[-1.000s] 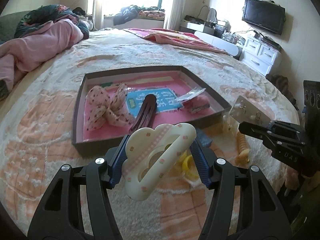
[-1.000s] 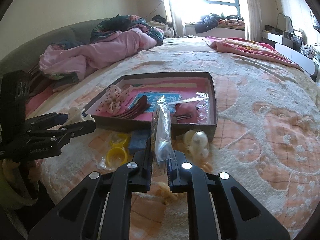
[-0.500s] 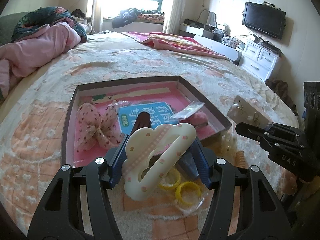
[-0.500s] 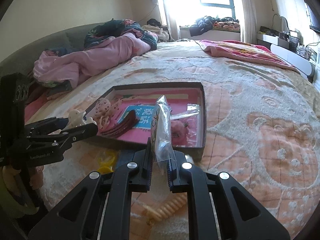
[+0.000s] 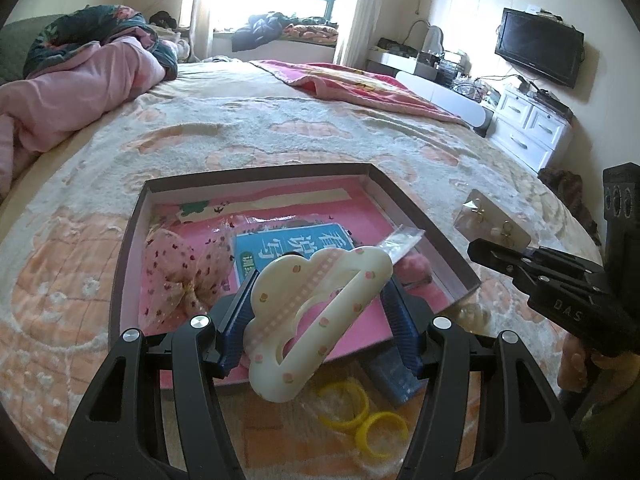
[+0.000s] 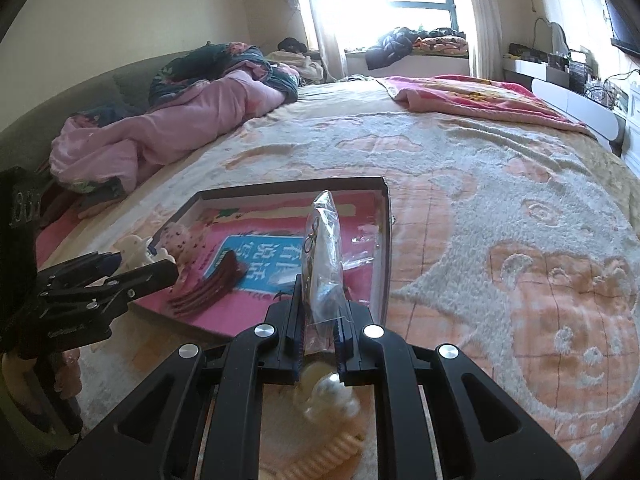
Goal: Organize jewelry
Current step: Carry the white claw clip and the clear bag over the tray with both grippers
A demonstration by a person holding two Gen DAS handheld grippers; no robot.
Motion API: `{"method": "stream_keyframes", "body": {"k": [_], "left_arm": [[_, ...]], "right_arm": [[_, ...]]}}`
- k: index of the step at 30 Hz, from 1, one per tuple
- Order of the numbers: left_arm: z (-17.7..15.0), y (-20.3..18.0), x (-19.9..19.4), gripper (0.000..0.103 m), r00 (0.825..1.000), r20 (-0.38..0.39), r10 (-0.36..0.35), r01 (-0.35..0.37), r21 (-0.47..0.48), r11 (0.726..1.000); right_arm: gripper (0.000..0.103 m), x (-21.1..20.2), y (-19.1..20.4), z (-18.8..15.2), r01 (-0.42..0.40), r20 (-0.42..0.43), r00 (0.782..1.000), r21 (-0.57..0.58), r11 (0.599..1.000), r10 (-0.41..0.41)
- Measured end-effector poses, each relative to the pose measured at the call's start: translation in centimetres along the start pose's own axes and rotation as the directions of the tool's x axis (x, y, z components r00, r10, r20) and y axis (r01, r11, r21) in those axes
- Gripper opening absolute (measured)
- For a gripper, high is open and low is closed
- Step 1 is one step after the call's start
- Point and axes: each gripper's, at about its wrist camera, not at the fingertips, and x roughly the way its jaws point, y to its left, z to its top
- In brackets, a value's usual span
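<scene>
Item 1 — cloud-shaped hair claw (image 5: pixel 320 320), cream plastic with small pink dots and a checked band. Location: held above the near edge of the box (image 5: pixel 132 232), which lies on the bed (image 5: pixel 280 128). Handling, by judgement: light, rigid, glossy and so apt to slip; the open loops and thin arms look breakable under a hard squeeze. Best taken across the broad body, flat faces against the pads, as it is now.

Item 2 — clear sachet of earrings (image 6: pixel 324 256), thin crinkled film with small metal pieces inside. Location: held upright over the near right part of the box. Handling, by judgement: almost weightless, limp and slick; take it by the lower part of the film, away from the earrings.

Left tongs (image 5: pixel 320 308): roughly half open, blue pads clamped on either side of the hair claw.

Right tongs (image 6: pixel 320 320): nearly together, pinching the bottom of the sachet.

Box contents: dotted pink bow (image 5: pixel 180 268) at the left side; dark red comb clip (image 6: pixel 212 284) near the front edge, lying on a blue printed card (image 5: pixel 288 248); a second clear sachet (image 5: pixel 400 240) at the right side.

Loose on the bed, before the box's near edge: two yellow rings (image 5: pixel 360 412), a pearl piece (image 6: pixel 332 392), a ridged cream clip (image 6: pixel 328 456).
</scene>
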Motion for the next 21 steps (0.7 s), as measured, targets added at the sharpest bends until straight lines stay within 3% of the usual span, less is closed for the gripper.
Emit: {"method": "stream_keyframes", "body": {"k": [21], "left_arm": [[1.5, -0.1, 4.3, 0.052, 0.998, -0.066, -0.009, 0.009, -0.002, 1.000]], "right_arm": [[0.012, 5.3, -1.6, 2.4, 0.016, -0.071, 0.997, -0.001, 1.000, -0.016]]}}
